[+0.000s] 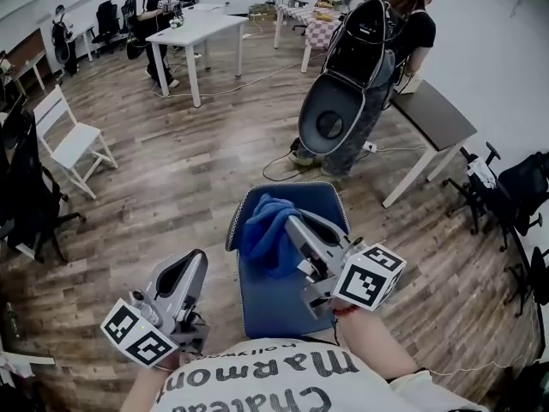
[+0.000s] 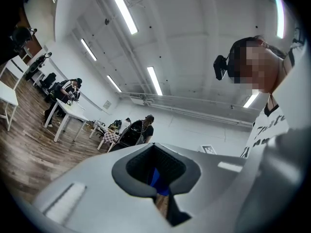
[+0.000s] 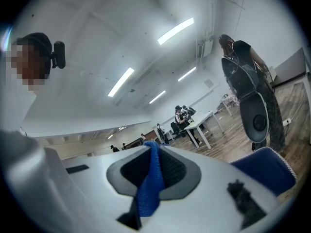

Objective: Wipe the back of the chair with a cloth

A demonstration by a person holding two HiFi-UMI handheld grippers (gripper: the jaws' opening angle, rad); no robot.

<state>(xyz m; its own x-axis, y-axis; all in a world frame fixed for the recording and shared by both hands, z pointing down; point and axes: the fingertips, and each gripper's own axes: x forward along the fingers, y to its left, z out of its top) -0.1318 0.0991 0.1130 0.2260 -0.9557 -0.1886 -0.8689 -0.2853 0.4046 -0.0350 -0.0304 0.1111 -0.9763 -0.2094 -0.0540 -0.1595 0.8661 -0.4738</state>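
A blue padded chair (image 1: 287, 294) stands just in front of me, its back (image 1: 330, 197) on the far side. My right gripper (image 1: 294, 223) is shut on a bunched blue cloth (image 1: 268, 234) and holds it over the chair, just inside the back's top edge. In the right gripper view the cloth (image 3: 148, 193) hangs pinched between the jaws of the right gripper (image 3: 154, 153), and the chair (image 3: 265, 168) shows at the lower right. My left gripper (image 1: 190, 269) hovers left of the chair, jaws together, holding nothing. In the left gripper view the left gripper (image 2: 158, 171) shows only a sliver of blue through its narrow gap.
A person with a large black backpack (image 1: 356, 67) stands beyond the chair beside a grey table (image 1: 439, 114). A white folding chair (image 1: 73, 140) and black office chairs (image 1: 26, 191) stand at left, more black chairs (image 1: 515, 197) at right. A cable (image 1: 283, 168) lies on the wooden floor.
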